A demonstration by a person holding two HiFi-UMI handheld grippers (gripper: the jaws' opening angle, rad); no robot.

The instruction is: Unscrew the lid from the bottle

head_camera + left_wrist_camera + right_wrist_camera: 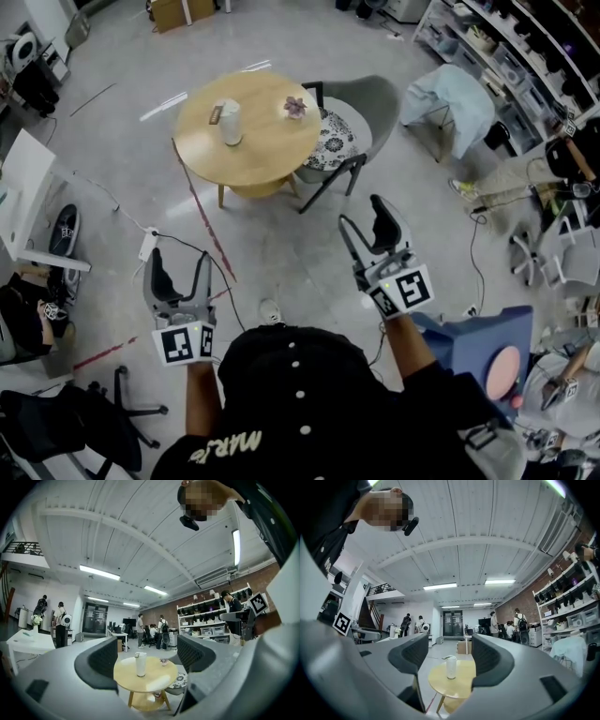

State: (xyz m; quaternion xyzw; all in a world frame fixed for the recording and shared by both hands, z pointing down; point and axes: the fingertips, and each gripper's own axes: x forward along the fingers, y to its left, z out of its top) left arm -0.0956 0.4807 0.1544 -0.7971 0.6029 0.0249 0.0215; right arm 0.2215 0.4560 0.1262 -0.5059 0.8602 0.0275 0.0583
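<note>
A white bottle (231, 123) with its lid on stands upright on a round wooden table (267, 150), far ahead of me. Both grippers hang over the floor well short of the table, pointing toward it. My left gripper (180, 262) is open and empty, and its view frames the bottle (140, 664) on the table (157, 680) between its jaws (147, 656). My right gripper (362, 217) is open and empty too. The bottle (451, 667) also shows far off between the right jaws (450, 656), on the table (459, 686).
A small purple flower ornament (295, 106) sits on the table. A grey chair (366, 108) with a patterned cushion stands at its right. Cables and a red tape line (211, 234) cross the floor. Shelves (525, 56) line the right wall, a white desk (23, 187) is at left, and people stand far back.
</note>
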